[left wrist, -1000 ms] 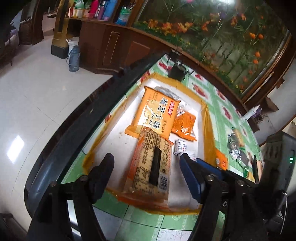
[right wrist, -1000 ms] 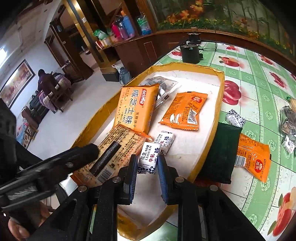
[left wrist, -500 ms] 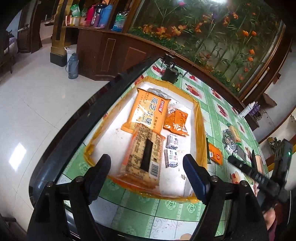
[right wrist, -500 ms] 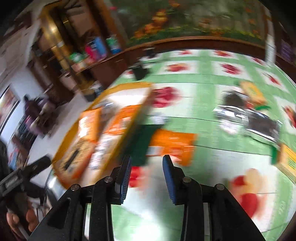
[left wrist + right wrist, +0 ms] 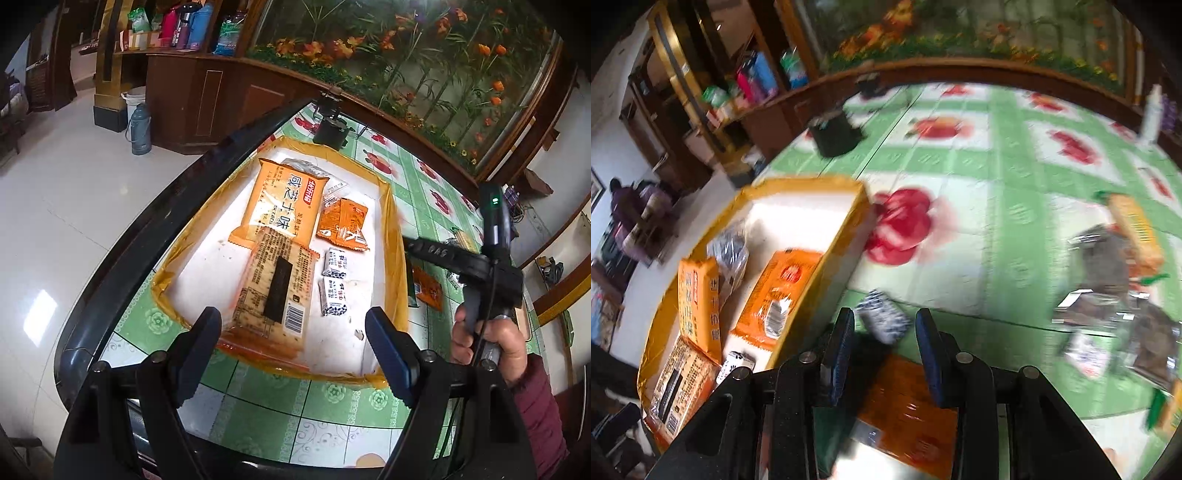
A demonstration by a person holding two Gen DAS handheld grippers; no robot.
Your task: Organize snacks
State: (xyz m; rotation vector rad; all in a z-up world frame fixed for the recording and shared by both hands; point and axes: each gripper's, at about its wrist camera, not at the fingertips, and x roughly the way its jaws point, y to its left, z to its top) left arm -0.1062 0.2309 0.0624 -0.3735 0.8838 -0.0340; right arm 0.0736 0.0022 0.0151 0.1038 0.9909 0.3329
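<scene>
Right wrist view: at lower centre the right gripper is seen partly parted, nothing clasped, its jaws just opened. A blue-and-white candy lies just beyond, beside the yellow-rimmed tray. Left wrist view: the left gripper is held wide and empty over the tray's cracker packs.

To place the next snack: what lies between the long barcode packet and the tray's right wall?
Left wrist view: two small white-and-blue packets, one behind the other, lie between the long barcode packet and the tray wall.
</scene>
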